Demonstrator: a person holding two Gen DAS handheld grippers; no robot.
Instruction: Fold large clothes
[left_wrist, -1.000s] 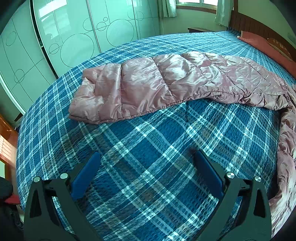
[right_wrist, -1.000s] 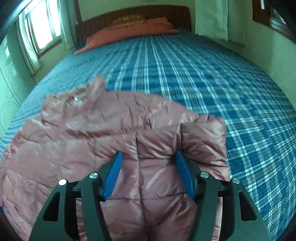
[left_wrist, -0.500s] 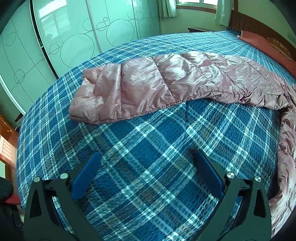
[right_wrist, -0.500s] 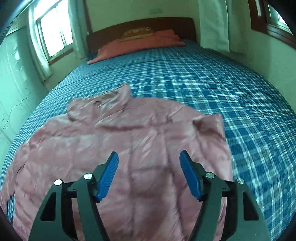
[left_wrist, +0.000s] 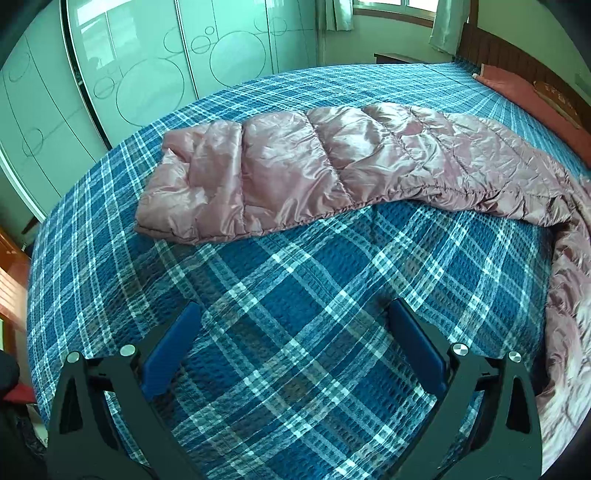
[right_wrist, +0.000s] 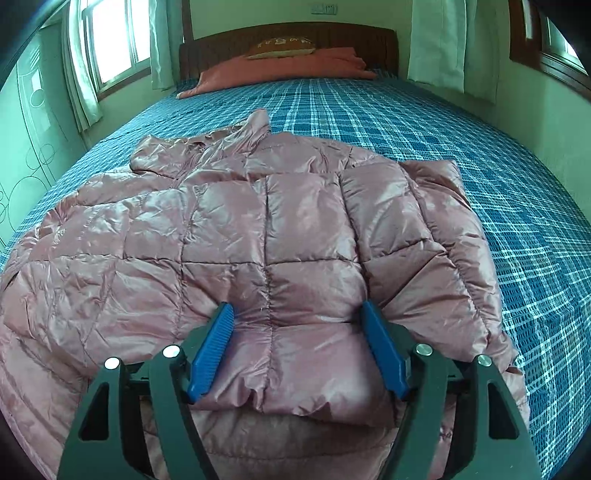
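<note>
A pink quilted puffer jacket (right_wrist: 258, 229) lies on the blue plaid bed (right_wrist: 461, 140), collar toward the headboard. Its right sleeve (right_wrist: 314, 332) is folded across the body, with the cuff between the blue pads of my right gripper (right_wrist: 297, 314). That gripper is open, jaws either side of the sleeve without pinching it. In the left wrist view the other sleeve (left_wrist: 280, 170) lies stretched out flat across the bedspread (left_wrist: 295, 295). My left gripper (left_wrist: 291, 314) is open and empty, low over bare bedspread, well short of that sleeve.
Pale green wardrobe doors (left_wrist: 147, 74) stand beyond the bed's left edge. An orange-red pillow (right_wrist: 280, 70) and dark wooden headboard (right_wrist: 288, 33) are at the head. Curtained windows (right_wrist: 110, 44) flank the bed. A wooden piece (left_wrist: 11, 280) stands at the left.
The right gripper has tilted and lowered over the jacket; the sleeve now lies folded flat across the body between its open jaws. The left gripper has not moved.
</note>
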